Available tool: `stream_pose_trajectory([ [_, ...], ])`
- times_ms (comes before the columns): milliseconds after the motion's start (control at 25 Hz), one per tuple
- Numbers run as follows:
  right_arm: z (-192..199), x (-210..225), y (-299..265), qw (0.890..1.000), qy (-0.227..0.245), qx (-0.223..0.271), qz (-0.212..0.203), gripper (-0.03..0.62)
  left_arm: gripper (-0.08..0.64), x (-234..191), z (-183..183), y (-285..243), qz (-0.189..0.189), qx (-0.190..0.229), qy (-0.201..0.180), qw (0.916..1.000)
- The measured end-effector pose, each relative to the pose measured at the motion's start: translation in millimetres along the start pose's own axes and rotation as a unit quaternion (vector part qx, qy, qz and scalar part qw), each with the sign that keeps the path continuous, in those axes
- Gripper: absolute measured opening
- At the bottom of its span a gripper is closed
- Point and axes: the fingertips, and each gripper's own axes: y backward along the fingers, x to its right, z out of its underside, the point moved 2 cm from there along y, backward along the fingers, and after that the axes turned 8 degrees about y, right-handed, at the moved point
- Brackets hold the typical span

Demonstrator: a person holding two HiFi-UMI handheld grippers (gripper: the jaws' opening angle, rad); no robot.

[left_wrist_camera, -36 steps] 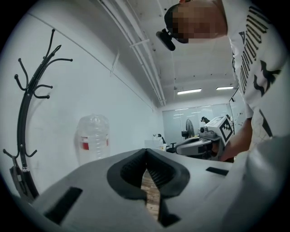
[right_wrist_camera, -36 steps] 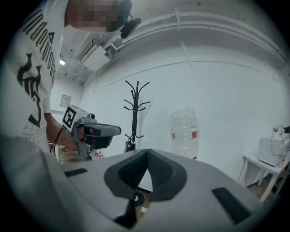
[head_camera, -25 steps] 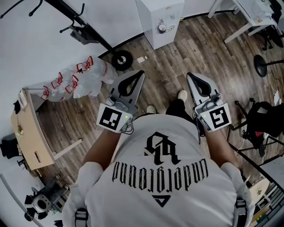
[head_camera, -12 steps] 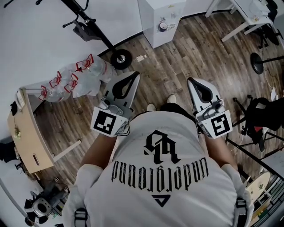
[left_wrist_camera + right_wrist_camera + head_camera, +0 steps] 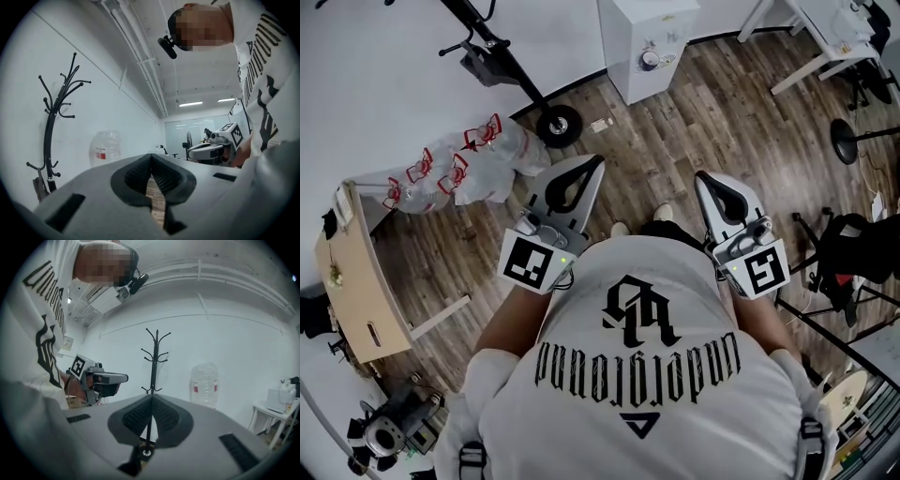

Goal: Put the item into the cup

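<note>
Two grippers shut, nothing between them

Person is standing on plank floor [image 5: 694, 122], holding both grippers out at chest height, side by side and well apart, noses pointing forward.

Left gripper [image 5: 596, 165]: jaws are meeting at the tips. Its own view is showing the ribbed pads [image 5: 165, 177] closing to a point, with only a sliver of floor showing through the gap lower down. Nothing is clamped.

Right gripper [image 5: 702, 178]: jaws are likewise pressing together at the tips, empty. The thin dark line in its view is a coat stand [image 5: 156, 359] far behind, not something held.

Item and cup: no view is showing either, so I cannot tell where they are lying relative to the jaws.

Surroundings: water bottle [image 5: 205, 383] is standing right of the coat stand against the white wall. White cabinet [image 5: 647, 42] is sitting ahead, clear bag [image 5: 478, 164] on the floor ahead-left, wooden desk [image 5: 356, 291] far left.
</note>
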Motion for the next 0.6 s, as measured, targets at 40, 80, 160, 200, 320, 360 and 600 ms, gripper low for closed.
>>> stream_pose_trajectory([
  [40,-0.1,-0.5,-1.4,1.0,0.0,0.001,-0.001,0.005,0.008,-0.2,-0.5,0.3,0.0,0.001,0.0,1.0],
  [80,-0.6,-1.0,-2.3,1.0,0.0,0.001,-0.002,0.005,0.008,-0.6,-1.4,0.6,0.0,0.002,-0.001,1.0],
  [160,-2.5,-1.4,-3.7,1.0,0.001,0.003,-0.002,0.005,0.008,-1.8,-3.7,1.6,0.0,0.005,-0.001,1.0],
  [200,-3.5,-1.7,-4.7,1.0,0.001,0.005,-0.003,0.005,0.008,-2.7,-4.8,2.4,-0.001,0.006,-0.002,1.0],
  [320,-5.3,-3.7,-6.1,1.0,0.001,0.008,-0.004,0.005,0.007,-4.4,-6.5,5.1,-0.003,0.009,-0.003,1.0],
  [360,-6.1,-4.2,-6.3,1.0,0.002,0.008,-0.004,0.005,0.007,-4.5,-6.6,5.9,-0.002,0.009,-0.003,1.0],
  [600,-10.8,-5.2,-10.6,1.0,0.005,0.008,-0.005,0.005,0.006,-6.7,-9.4,9.2,0.001,0.009,-0.002,1.0],
])
